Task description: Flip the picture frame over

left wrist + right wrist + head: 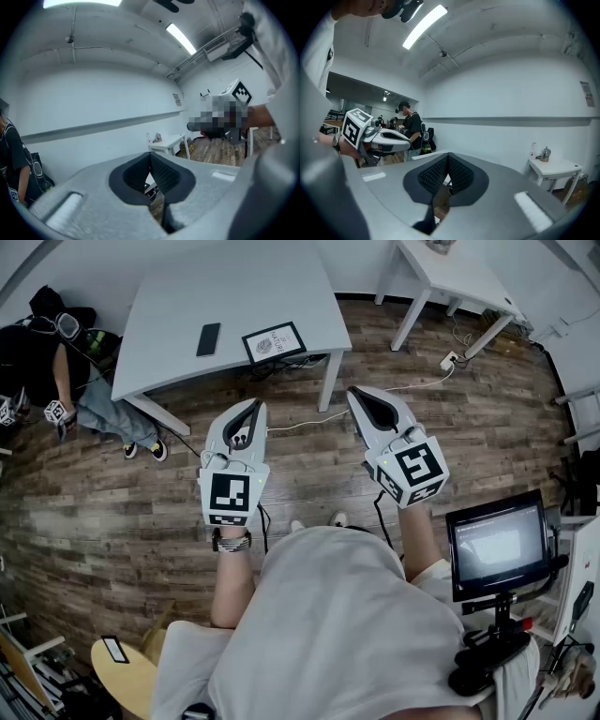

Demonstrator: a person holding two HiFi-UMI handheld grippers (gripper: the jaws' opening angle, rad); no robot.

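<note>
The picture frame (pixel 274 342), black-edged with a white print facing up, lies near the front edge of the grey table (pixel 178 296). Both grippers hover over the wooden floor, short of the table. My left gripper (pixel 255 407) is shut with nothing in it; its dark pads (pixel 157 171) meet at the tips. My right gripper (pixel 357 395) is also shut and empty, pads (pixel 457 171) touching. Each gripper view looks out level at the white wall; the frame is not visible there. The right gripper's marker cube (pixel 239 93) shows in the left gripper view, and the left gripper (pixel 370 136) shows in the right gripper view.
A black phone (pixel 208 338) lies on the table left of the frame. A seated person (pixel 56 362) is at the table's left end. A white side table (pixel 450 268) stands at the back right, with a power strip (pixel 450 359) and cables on the floor. A monitor (pixel 497 545) is at my right.
</note>
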